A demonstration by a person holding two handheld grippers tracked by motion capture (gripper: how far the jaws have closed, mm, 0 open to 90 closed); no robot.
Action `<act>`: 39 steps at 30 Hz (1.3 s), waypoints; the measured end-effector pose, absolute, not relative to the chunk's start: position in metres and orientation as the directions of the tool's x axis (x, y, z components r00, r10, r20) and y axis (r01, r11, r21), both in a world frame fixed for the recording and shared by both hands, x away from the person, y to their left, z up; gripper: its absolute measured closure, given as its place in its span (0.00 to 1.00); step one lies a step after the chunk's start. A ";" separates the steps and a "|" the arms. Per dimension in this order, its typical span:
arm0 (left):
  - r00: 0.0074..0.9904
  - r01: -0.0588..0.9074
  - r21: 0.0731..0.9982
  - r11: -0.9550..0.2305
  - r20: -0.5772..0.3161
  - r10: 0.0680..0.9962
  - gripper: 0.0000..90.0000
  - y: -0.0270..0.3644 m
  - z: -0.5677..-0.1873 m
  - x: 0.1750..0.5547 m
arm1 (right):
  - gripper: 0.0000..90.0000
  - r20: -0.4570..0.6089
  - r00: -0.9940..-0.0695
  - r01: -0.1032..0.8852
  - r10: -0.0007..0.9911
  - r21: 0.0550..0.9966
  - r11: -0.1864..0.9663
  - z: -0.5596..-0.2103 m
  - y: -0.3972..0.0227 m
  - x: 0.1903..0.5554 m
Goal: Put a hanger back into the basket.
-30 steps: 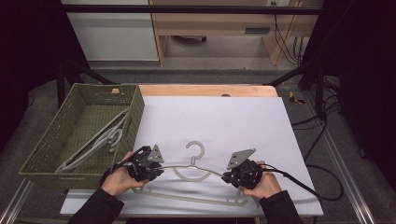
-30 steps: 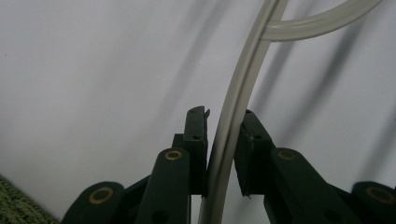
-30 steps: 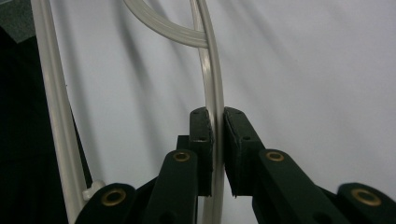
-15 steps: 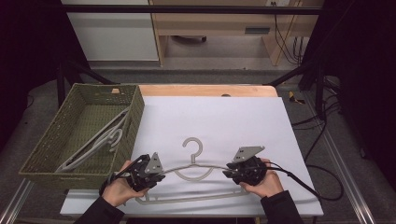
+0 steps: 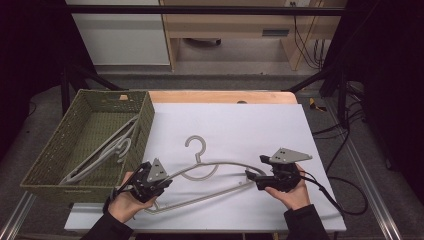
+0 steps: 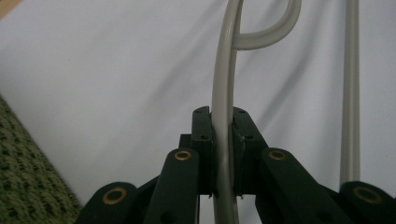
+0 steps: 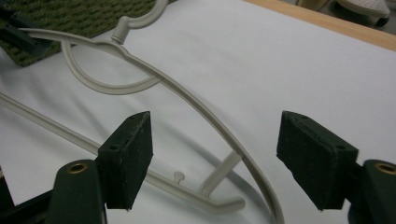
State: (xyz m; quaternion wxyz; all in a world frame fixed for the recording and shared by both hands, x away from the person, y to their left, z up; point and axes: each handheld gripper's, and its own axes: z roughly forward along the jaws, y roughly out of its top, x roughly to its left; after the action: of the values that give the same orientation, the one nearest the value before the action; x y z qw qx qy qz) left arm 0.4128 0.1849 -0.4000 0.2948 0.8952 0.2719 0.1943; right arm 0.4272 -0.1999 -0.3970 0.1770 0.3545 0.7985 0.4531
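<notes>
A grey plastic hanger (image 5: 215, 165) lies across the near part of the white table cover (image 5: 240, 125), hook (image 5: 195, 142) pointing away from me. My left gripper (image 5: 152, 181) is shut on its left arm; in the left gripper view the rod (image 6: 224, 70) runs straight up between the closed pads of my left gripper (image 6: 222, 116). My right gripper (image 5: 254, 171) stands open at the hanger's right end. In the right gripper view the hanger's curved arm (image 7: 205, 112) passes between and below the spread pads of my right gripper (image 7: 217, 126), untouched.
A green woven basket (image 5: 50, 150) stands at the left edge of the table and holds more grey hangers (image 5: 107, 150). A bare wooden strip (image 5: 225, 96) runs along the table's far side. A black cable (image 5: 345, 192) trails off the right gripper.
The right gripper has opened and let go of the hanger's right end, shifting slightly right. The left gripper, still holding the hanger, moved a little toward the near edge, and the hanger now lies slanted.
</notes>
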 end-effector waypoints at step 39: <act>0.505 0.269 0.855 -0.444 0.267 0.821 0.91 0.291 -0.305 0.415 | 0.11 0.119 -0.528 0.449 0.841 0.879 0.158 -0.398 -0.252 0.431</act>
State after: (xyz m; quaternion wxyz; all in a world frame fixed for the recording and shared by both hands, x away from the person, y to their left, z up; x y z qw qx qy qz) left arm 0.4149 0.2905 -0.3051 0.3925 0.7735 0.3523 0.3515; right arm 0.4308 -0.2523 -0.3982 0.2053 0.4402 0.7326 0.4768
